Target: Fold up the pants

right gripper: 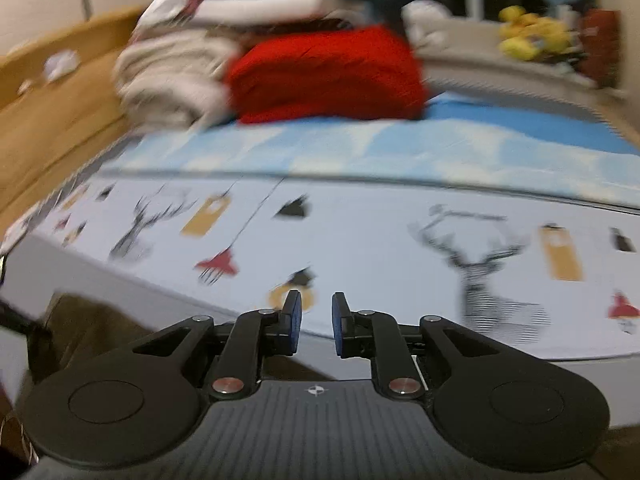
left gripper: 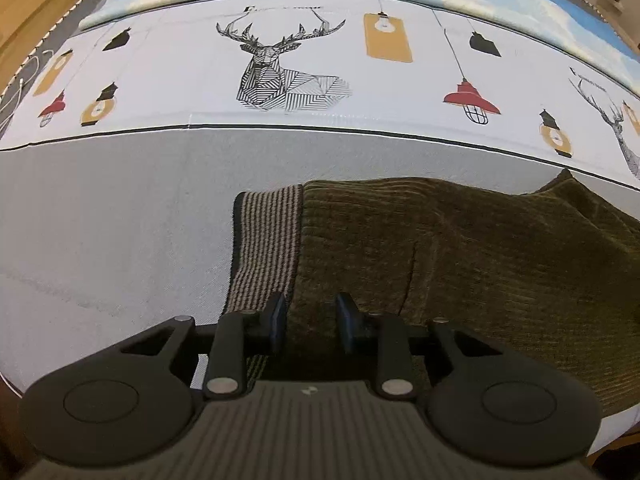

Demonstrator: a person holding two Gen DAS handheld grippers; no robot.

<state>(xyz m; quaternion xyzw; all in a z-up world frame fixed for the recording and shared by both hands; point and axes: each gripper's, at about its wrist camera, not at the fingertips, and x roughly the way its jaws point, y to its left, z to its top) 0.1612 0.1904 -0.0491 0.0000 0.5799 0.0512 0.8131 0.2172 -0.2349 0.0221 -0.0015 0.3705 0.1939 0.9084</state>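
Olive-brown corduroy pants (left gripper: pixel 460 248) lie flat on the grey part of the bed sheet, with a striped waistband (left gripper: pixel 266 248) at their left end. My left gripper (left gripper: pixel 310 312) hovers just over the near edge of the pants beside the waistband, open and empty. My right gripper (right gripper: pixel 316 314) is open and empty, above the printed sheet; the view is blurred. A dark corner of the pants (right gripper: pixel 92 328) shows at its lower left.
The sheet (left gripper: pixel 160 80) carries deer and lamp prints, with a blue blanket (right gripper: pixel 400 148) behind. A red folded cloth (right gripper: pixel 328 76) and a pile of laundry (right gripper: pixel 176 68) sit at the back. A wooden bed frame (right gripper: pixel 52 120) runs along the left. A yellow toy (right gripper: pixel 528 36) sits far right.
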